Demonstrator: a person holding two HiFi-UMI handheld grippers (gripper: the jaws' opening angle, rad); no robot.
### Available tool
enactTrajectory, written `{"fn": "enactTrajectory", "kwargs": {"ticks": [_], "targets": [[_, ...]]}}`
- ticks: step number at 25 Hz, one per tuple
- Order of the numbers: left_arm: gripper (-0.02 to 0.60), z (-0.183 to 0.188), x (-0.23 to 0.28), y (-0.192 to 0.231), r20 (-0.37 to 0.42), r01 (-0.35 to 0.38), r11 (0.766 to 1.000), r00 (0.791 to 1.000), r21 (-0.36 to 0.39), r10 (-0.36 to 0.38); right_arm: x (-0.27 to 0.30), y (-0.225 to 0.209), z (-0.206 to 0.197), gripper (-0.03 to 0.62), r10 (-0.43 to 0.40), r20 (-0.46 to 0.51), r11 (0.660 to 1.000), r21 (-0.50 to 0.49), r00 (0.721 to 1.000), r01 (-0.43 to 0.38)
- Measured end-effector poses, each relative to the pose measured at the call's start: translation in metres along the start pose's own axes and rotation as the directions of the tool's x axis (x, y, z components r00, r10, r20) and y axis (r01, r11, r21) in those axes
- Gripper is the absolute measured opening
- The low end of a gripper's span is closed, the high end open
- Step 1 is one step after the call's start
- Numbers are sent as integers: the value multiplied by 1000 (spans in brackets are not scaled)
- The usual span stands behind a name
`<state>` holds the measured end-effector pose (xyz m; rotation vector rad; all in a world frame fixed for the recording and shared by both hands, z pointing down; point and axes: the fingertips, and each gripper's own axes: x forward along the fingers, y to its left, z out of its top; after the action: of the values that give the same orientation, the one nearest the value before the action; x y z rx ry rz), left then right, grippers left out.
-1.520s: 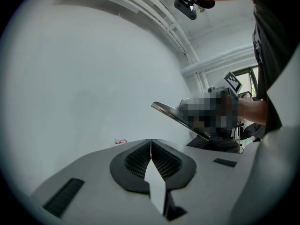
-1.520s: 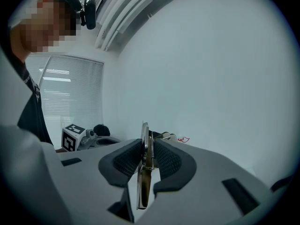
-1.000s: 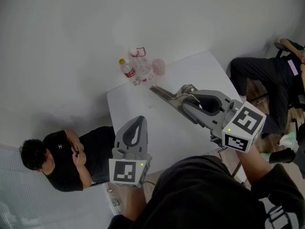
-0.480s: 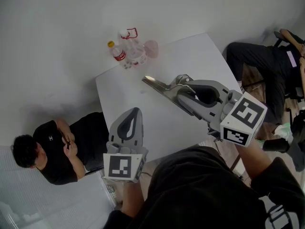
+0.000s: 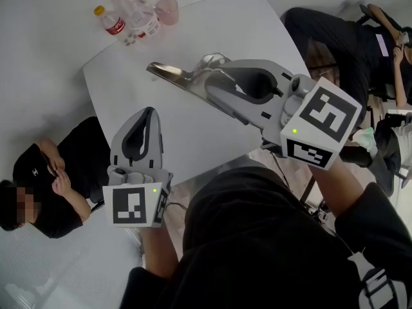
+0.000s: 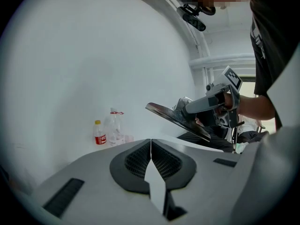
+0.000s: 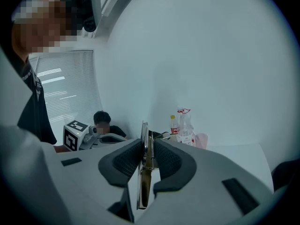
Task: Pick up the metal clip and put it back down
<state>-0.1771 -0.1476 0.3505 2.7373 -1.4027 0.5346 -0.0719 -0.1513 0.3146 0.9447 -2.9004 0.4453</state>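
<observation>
The metal clip [image 5: 172, 74] is a long shiny spring clip, held in the air above the white table [image 5: 219, 18]. My right gripper [image 5: 215, 85] is shut on it, and the flat blade sticks out past the jaws toward the left. In the right gripper view the clip [image 7: 145, 172] stands on edge between the ribbed pads [image 7: 127, 161], spring showing. My left gripper [image 5: 147, 113] hovers over the table's near-left edge, shut with nothing in it; its jaws [image 6: 150, 142] meet in the left gripper view, where the clip [image 6: 171, 117] shows ahead to the right.
At the table's far corner stand a red-label bottle [image 5: 111, 22], a clear bottle [image 5: 138, 15] and a pink cup [image 5: 167, 8]. One person sits left of the table [image 5: 45, 185]; another sits at its right [image 5: 335, 37].
The view has swung, so the table and bottles sit higher and further left. Both grippers look nearer and larger. The right gripper still holds the clip aloft; the left stays shut.
</observation>
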Motion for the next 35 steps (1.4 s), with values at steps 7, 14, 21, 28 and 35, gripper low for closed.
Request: {"fn": "enactTrajectory", "kwargs": {"ticks": [7, 14, 21, 28, 35], "targets": [[20, -7, 5, 1, -40, 9, 1000, 999, -18, -10, 3, -3, -4, 95, 3, -24, 1000, 29, 1000, -3], [20, -9, 6, 0, -80, 17, 999, 997, -46, -21, 4, -8, -10, 95, -1, -60, 998, 66, 998, 5], [20, -11, 8, -2, -124, 27, 997, 992, -71, -36, 3, -6, -10, 95, 2, -80, 995, 98, 997, 6], [20, -13, 13, -5, -150, 42, 995, 987, -89, -55, 5, -8, -10, 95, -2, -103, 995, 96, 995, 12], [20, -7, 14, -5, -159, 41, 993, 986, -115, -59, 4, -7, -10, 95, -7, -107, 994, 111, 994, 18]]}}
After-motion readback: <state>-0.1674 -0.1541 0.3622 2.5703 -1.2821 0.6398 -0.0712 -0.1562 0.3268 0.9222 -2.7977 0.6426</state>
